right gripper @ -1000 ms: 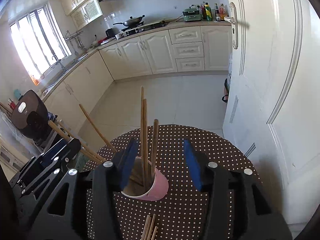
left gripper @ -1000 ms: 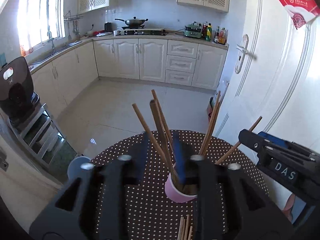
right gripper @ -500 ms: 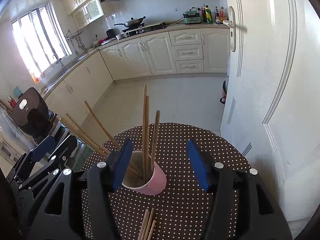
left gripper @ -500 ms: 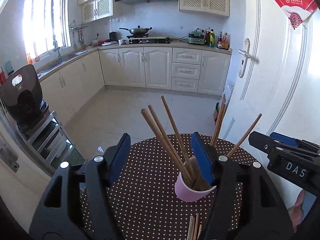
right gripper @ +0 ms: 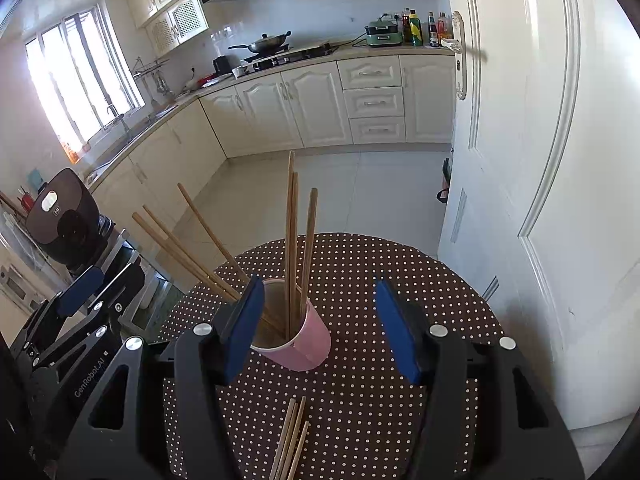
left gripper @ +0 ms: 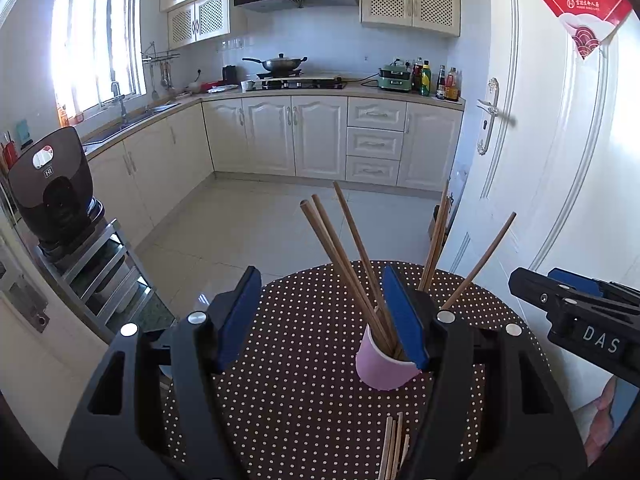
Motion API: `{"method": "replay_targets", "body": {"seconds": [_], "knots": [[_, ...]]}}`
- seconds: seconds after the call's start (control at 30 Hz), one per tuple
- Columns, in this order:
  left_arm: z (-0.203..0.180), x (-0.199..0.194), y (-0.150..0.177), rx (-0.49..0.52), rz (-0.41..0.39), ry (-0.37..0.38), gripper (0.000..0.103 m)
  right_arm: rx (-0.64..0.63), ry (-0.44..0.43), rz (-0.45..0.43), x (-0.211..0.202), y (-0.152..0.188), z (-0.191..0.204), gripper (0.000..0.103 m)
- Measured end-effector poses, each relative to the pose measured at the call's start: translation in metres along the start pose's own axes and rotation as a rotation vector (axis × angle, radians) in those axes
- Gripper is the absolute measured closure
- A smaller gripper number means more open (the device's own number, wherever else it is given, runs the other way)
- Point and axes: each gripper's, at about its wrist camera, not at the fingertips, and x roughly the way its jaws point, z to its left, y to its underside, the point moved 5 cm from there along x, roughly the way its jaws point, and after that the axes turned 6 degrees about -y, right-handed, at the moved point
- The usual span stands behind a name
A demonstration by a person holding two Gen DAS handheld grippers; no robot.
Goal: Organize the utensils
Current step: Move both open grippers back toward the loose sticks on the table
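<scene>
Standing in the pink cup (right gripper: 298, 346) are six wooden chopsticks (right gripper: 291, 240), so the sorting looks well advanced; a small bundle of loose chopsticks (right gripper: 290, 438) lies flat on the polka-dot bench (right gripper: 360, 264), on the near side of the cup, and those remain to be gathered. Both tools are empty. The left tool (left gripper: 320, 320) has its blue pads spread wide, the cup partly behind its right-hand pad; the right tool (right gripper: 320, 328) is likewise spread apart, the cup just beside its left-hand pad and clamped by neither.

Looking from the right wrist, the cup's mouth and inside show plainly, three sticks upright and three leaning away toward the left tool. The left wrist view hides much of the cup's rim, but shows the right tool's tip beyond the cup, and only the ends of the loose bundle, perhaps three or four sticks.
</scene>
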Motion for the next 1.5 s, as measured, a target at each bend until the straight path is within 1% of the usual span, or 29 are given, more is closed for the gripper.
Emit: {"method": "replay_targets", "body": {"seconds": [0.1,0.33,0.43,0.6,0.73,0.97,1.07,1.2,1.37,1.4,1.5], "knots": [[0.002,-0.004,0.005,0.005,-0.003,-0.007,0.04,0.003,-0.004,0.007,-0.002,0.007,-0.001,0.047],[0.008,-0.009,0.033,0.017,0.013,-0.002,0.04,0.008,-0.011,0.041,-0.003,0.034,-0.001,0.046],[0.011,-0.007,0.052,0.027,0.037,0.005,0.04,-0.029,0.026,0.066,0.002,0.053,0.002,0.045],[0.012,0.002,0.088,0.054,0.098,0.007,0.04,-0.041,0.035,0.166,0.021,0.091,0.0,0.045],[0.015,0.01,0.112,0.07,0.135,-0.002,0.04,-0.043,0.04,0.227,0.034,0.115,0.002,0.045],[0.02,0.022,0.143,0.099,0.198,-0.011,0.04,-0.005,0.032,0.331,0.058,0.154,-0.002,0.045],[0.02,0.026,0.153,0.1,0.224,-0.004,0.04,0.02,0.018,0.365,0.066,0.162,-0.003,0.045],[0.018,0.029,0.167,0.116,0.251,0.009,0.037,0.016,0.028,0.371,0.071,0.166,-0.001,0.045],[0.012,0.034,0.182,0.137,0.296,0.029,0.036,0.008,0.03,0.401,0.083,0.178,0.006,0.045],[0.012,0.034,0.185,0.139,0.3,0.022,0.036,0.007,0.039,0.407,0.087,0.179,0.009,0.045],[0.013,0.037,0.191,0.145,0.312,0.018,0.034,-0.009,0.055,0.395,0.092,0.18,0.013,0.045]]}}
